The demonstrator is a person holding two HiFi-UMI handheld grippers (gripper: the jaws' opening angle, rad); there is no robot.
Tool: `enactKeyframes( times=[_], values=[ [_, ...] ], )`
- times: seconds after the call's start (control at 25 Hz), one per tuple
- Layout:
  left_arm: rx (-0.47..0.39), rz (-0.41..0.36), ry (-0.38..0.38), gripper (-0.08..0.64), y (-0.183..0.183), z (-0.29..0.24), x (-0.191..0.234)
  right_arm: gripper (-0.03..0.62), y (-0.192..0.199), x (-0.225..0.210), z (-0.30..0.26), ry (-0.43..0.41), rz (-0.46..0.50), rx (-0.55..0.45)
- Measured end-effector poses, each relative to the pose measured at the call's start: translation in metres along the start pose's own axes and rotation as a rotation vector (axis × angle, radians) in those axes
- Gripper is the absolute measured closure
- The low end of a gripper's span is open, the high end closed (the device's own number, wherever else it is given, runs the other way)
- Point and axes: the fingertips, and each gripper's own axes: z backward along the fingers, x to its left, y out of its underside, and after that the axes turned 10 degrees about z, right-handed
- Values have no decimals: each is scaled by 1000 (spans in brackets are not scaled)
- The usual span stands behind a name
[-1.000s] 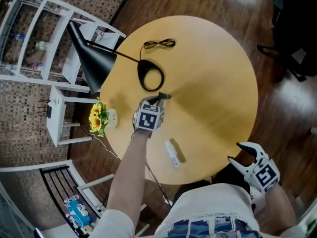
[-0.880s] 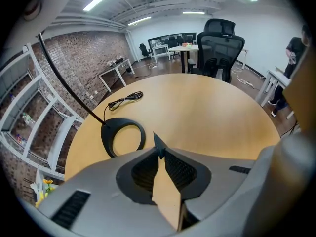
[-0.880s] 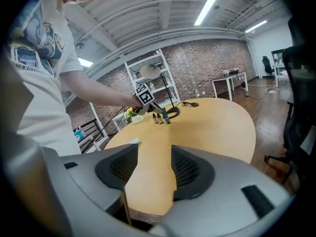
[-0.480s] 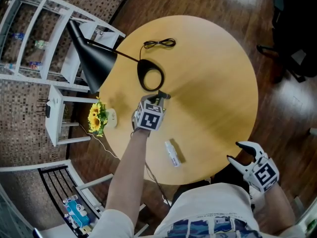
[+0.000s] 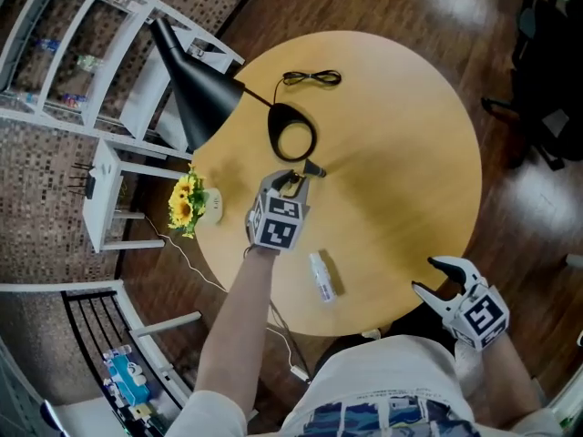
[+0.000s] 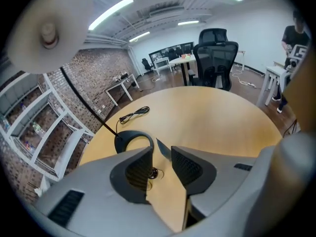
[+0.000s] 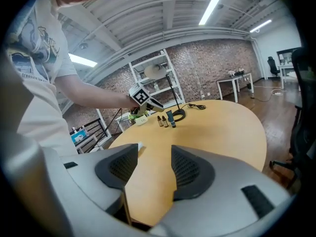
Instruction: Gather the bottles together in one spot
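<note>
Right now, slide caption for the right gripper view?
Open right gripper at table edge; left gripper, jaws just opening and empty, above bottles by the lamp.

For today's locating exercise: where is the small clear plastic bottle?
In the head view the clear bottle lies flat on the round wooden table, near the person's edge, right of the left forearm.

No legible text or markings
</note>
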Motion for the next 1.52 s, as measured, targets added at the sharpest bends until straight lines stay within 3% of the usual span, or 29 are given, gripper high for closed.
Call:
enactKeyframes(
  times=[0.2, 0.4, 0.52, 0.64, 0.96, 1.52],
  values=[
    [-180, 174, 31, 433, 9, 85, -2, 356, -15, 34, -19, -22, 72, -4],
    [-319, 393, 63, 423, 61, 181, -22, 356, -32, 69, -26, -57, 156, 33],
    [-388, 555, 70, 422, 111, 240, -36, 355, -36, 96, -21, 6, 184, 47],
    [-428, 645, 54, 420, 164, 291, -47, 356, -46, 115, -13, 116, 221, 42],
    [-443, 679, 35, 414, 274, 386, -86, 356, -48, 192, 29, 306, 236, 42],
    [-451, 659, 68, 411, 351, 473, -162, 356, -2, 312, 112, 443, 212, 58]
  ],
)
